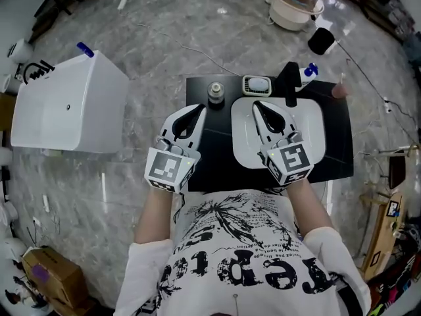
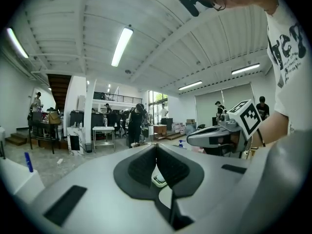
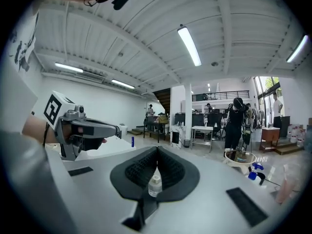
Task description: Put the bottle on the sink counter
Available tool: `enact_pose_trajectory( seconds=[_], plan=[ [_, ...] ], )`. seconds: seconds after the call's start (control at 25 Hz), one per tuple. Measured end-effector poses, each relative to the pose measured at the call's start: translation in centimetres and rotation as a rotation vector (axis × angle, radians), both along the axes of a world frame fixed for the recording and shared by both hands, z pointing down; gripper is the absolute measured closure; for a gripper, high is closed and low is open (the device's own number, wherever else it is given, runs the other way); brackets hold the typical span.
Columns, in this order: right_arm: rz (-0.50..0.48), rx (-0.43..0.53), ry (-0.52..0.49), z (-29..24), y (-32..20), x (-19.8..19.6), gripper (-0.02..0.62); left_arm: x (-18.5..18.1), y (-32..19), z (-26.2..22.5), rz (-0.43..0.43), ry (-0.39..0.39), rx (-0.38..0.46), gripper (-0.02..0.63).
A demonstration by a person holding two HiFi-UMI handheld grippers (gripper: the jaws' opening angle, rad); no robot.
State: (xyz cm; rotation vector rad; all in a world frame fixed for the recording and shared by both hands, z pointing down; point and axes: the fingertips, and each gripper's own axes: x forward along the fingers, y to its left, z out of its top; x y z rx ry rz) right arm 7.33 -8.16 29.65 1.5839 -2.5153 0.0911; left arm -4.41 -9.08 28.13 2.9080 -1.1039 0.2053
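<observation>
The bottle (image 1: 216,93) stood upright at the far left of the black table (image 1: 214,166), just beside the white sink (image 1: 312,143), apparently set down already, so the left tool (image 1: 198,108) and right tool (image 1: 257,104) hung nearer, both pinched shut on nothing.

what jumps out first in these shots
The left hand-held gripper and right hand-held gripper, both shut, hover over a black sink counter with a white basin. A small clear bottle stands at the counter's back edge, beside a soap dish; a white box sits on the floor at left.
</observation>
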Motion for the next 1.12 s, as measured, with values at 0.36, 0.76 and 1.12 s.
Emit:
enact_pose_trajectory(
  seconds=[0.36, 0.76, 1.12],
  plan=[
    [-0.043, 0.018, 0.037, -1.2, 1.6, -0.7, 0.581, -1.0, 1.3, -1.9, 0.022, 0.044, 0.006, 0.591],
    [-0.070, 0.000, 0.052, -0.7, 1.1, -1.2, 0.583, -0.3, 0.9, -1.7, 0.052, 0.032, 0.015, 0.591],
    [-0.070, -0.004, 0.035, -0.2, 0.5, -1.3, 0.583, 0.0, 0.5, -1.7, 0.043, -0.007, 0.039, 0.591]
  ],
)
